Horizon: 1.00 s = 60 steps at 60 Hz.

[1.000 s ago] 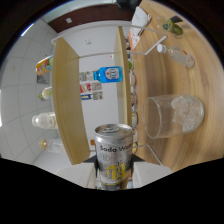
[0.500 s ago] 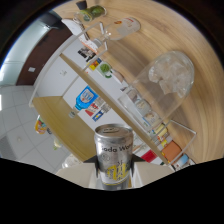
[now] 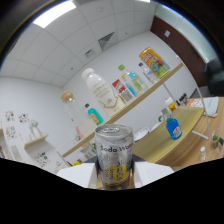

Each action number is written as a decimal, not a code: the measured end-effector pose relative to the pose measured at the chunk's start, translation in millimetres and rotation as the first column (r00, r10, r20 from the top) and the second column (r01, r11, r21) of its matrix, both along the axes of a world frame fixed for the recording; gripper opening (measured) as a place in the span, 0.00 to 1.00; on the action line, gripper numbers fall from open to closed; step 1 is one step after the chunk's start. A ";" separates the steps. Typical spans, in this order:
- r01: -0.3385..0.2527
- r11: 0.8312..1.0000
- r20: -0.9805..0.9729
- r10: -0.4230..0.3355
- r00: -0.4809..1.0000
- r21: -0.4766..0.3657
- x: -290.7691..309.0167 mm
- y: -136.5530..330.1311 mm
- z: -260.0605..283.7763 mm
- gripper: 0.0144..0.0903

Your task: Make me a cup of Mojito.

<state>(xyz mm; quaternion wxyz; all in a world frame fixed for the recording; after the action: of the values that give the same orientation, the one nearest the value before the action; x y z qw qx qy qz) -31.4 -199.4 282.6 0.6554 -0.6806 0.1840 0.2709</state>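
A silver soda water can (image 3: 114, 152) with a yellow patch low on its label stands between my two fingers, top and pull tab showing. My gripper (image 3: 114, 181) is shut on the can's lower body, the pale fingers (image 3: 75, 176) pressing from both sides. The can's base is hidden below. The can is up in the air, well above the wooden table (image 3: 165, 140) that lies beyond it. I see no glass here.
A long wooden shelf (image 3: 140, 102) on the white wall beyond the can carries several bottles and packs, among them a large white bottle (image 3: 100, 90). A blue bottle (image 3: 173, 128) stands on the table to the right. Ceiling panels and a light fill the space above.
The gripper has swung round with the can still in it: the wooden table and the glass seen before are gone, and wall, shelf and ceiling now lie beyond the can.
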 end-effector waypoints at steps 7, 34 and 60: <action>0.017 0.999 0.262 -0.009 0.965 -0.028 -20.3 5.0 -29.7 0.47; 0.016 0.969 0.482 0.109 0.870 -0.248 -53.0 10.9 -185.3 0.48; 0.001 0.970 0.554 0.138 0.821 -0.242 -62.7 3.2 -204.6 0.50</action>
<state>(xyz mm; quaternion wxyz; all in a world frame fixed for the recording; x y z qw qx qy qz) -94.1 -196.2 77.9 0.5863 -0.8080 -0.0134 0.0568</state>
